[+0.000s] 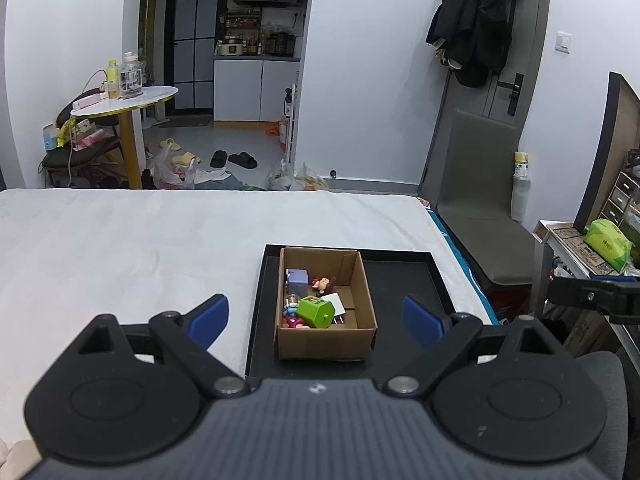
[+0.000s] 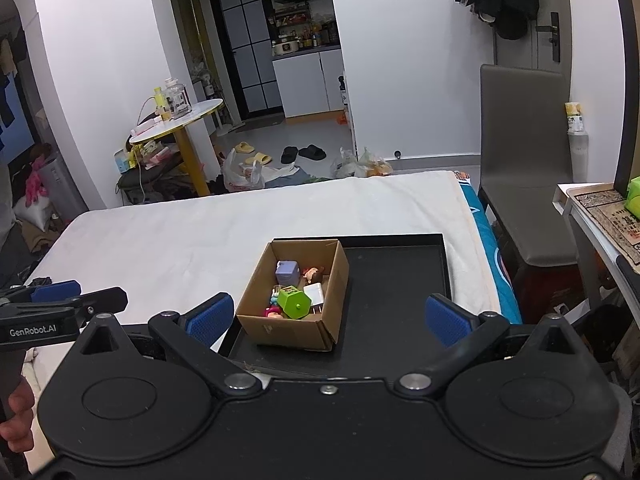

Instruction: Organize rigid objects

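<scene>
Left wrist view: the cardboard box (image 1: 326,340) sits at the tray's (image 1: 404,280) nine o'clock side, long axis running twelve to six. Inside, the green block (image 1: 316,312) lies tilted, nose toward five o'clock. It looks light, stiff and somewhat slick; flat opposite faces seem the best hold. Left gripper (image 1: 316,320) and right gripper (image 2: 330,316) hover near, both spread wide, empty.
</scene>
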Available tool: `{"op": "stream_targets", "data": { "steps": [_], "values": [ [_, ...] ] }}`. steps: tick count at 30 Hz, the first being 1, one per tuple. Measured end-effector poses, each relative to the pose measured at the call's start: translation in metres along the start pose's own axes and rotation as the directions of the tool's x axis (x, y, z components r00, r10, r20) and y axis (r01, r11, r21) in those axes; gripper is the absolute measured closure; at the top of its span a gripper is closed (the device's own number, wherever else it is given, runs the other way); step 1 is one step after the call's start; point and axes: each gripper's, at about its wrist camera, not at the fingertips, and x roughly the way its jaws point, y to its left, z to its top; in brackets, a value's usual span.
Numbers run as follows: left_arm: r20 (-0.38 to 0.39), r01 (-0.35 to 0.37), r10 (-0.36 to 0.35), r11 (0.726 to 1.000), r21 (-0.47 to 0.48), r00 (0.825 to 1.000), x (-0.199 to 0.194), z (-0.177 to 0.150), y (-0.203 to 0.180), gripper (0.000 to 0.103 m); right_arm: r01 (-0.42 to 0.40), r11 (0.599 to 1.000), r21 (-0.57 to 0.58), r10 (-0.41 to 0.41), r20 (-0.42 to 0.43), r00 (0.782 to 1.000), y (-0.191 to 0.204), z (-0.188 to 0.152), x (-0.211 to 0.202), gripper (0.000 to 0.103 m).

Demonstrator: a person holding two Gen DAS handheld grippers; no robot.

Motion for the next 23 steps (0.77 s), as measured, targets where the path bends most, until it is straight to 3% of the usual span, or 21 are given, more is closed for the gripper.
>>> {"op": "stream_targets", "data": {
  "steps": [23],
  "values": [
    [0.014,-0.014,0.014,1.0,0.015,1.0,0.0007,-0.0035,-0.0012,0.009,0.024,1.0,-0.008,-0.024,-0.019,1.0,0.0,-0.0027,0.0065,0.0]
  ]
}}
